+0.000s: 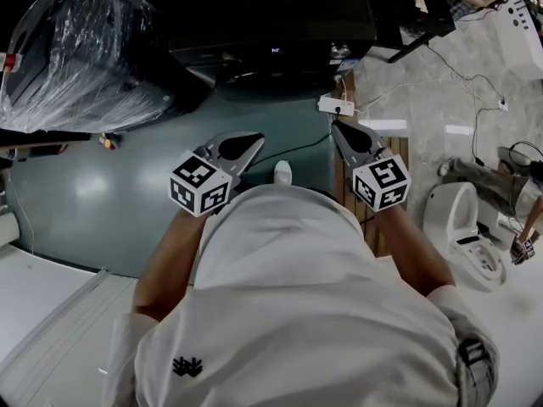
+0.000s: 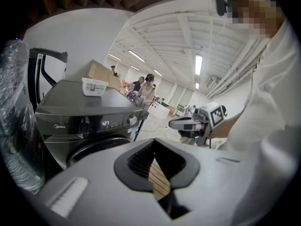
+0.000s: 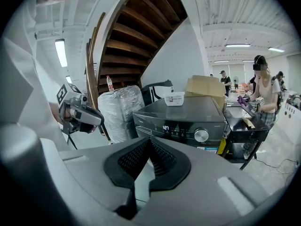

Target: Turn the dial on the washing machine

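Note:
A dark front-loading washing machine stands ahead of me on the grey-green floor. Its round silver dial sits at the right end of the control panel, beside a lit display; the dial also shows in the left gripper view. My left gripper and right gripper are held side by side at waist height, well short of the machine and touching nothing. The left gripper has its black pads met at the tips, with nothing between them. So does the right gripper, which points toward the panel.
A plastic-wrapped appliance stands left of the machine. A white power strip with cables lies on the floor by its right corner. A cardboard box and white container rest on top. A toilet and people are at the right.

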